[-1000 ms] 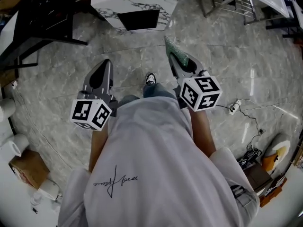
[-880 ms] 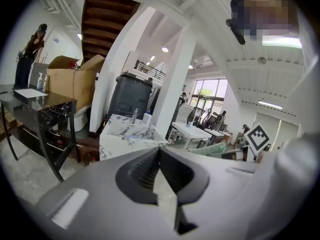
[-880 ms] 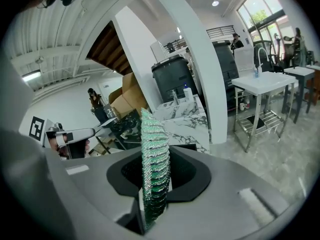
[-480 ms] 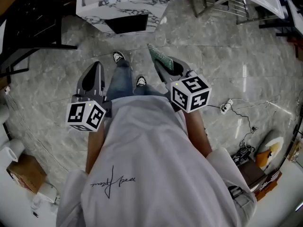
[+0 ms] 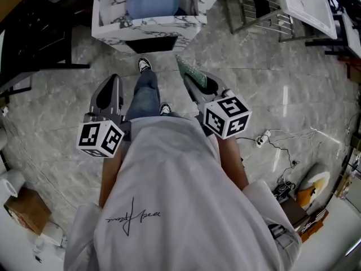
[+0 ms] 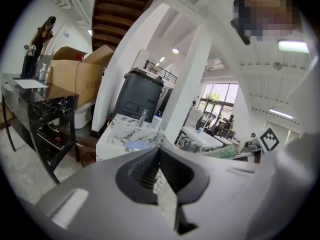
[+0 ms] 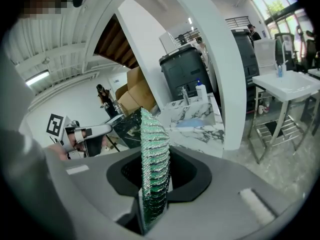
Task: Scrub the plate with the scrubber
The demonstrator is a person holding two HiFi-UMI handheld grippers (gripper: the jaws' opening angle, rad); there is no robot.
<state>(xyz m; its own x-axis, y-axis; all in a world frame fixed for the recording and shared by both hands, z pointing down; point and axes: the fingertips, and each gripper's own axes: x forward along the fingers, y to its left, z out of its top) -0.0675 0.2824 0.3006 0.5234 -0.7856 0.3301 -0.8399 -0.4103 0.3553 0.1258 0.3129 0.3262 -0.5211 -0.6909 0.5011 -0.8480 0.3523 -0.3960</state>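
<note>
A blue plate lies in the marble sink on the floor ahead, at the top of the head view. My right gripper is shut on a green and silver scrubber, which sticks out past the jaws. In the right gripper view the scrubber stands upright between the jaws, with the plate beyond it. My left gripper is shut with nothing in it. Its jaws meet in the left gripper view, and the plate shows just beyond them. Both grippers hang well short of the sink.
A black marble-topped table stands left of the sink, a white table on a metal frame to the right. Cables and a plug lie on the floor at right. A cardboard box sits at lower left.
The person has stepped toward the sink, so the sink and the blue plate have come into the head view. Both grippers hold the same state.
</note>
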